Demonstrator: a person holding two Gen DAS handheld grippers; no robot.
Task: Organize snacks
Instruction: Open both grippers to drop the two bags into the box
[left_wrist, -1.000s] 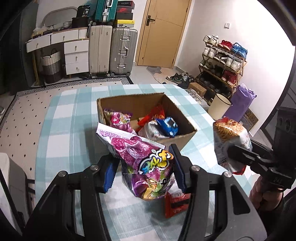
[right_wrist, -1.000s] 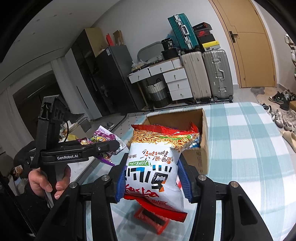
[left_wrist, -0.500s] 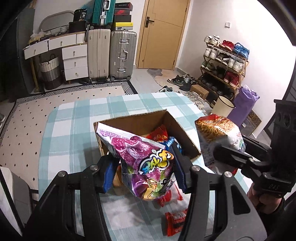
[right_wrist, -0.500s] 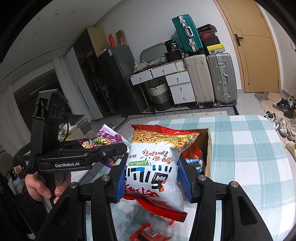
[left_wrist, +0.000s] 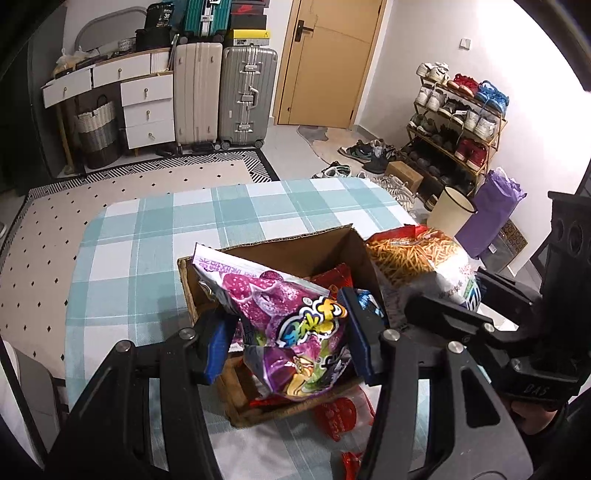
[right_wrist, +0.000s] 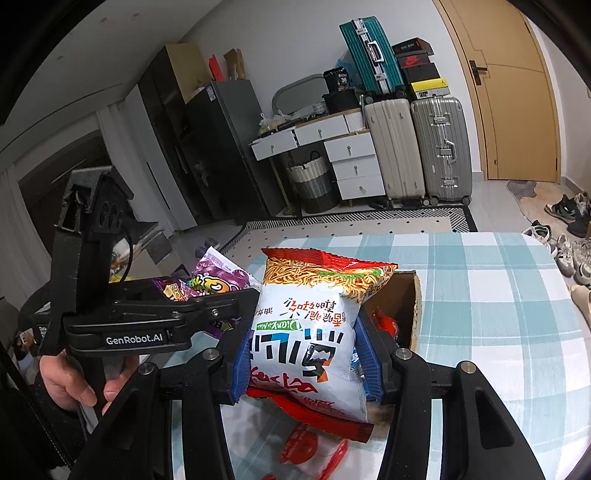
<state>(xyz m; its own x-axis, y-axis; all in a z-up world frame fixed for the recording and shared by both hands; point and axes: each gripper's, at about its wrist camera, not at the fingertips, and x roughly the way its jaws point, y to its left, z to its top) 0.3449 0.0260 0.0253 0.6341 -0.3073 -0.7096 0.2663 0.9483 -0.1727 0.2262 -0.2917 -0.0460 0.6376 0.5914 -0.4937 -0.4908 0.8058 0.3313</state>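
My left gripper (left_wrist: 284, 345) is shut on a purple snack bag (left_wrist: 291, 325) and holds it over the near part of an open cardboard box (left_wrist: 280, 243) on the checked table. Several snacks lie inside the box, among them a red packet (left_wrist: 332, 275). My right gripper (right_wrist: 304, 356) is shut on a white and red noodle snack bag (right_wrist: 310, 325), which hangs above the box's near edge (right_wrist: 415, 295). In the left wrist view that noodle bag (left_wrist: 417, 262) sits at the right of the box. The purple bag (right_wrist: 218, 277) shows at the left in the right wrist view.
Red snack packets (left_wrist: 341, 413) lie on the checked tablecloth (left_wrist: 155, 236) in front of the box. Beyond the table stand suitcases (left_wrist: 225, 92), a white drawer unit (left_wrist: 146, 107), a shoe rack (left_wrist: 454, 122) and a bin (left_wrist: 450, 210).
Both grippers have carried their bags forward over the table. The box now lies right beneath the bags, and the loose red packets have slid toward the bottom of the views.
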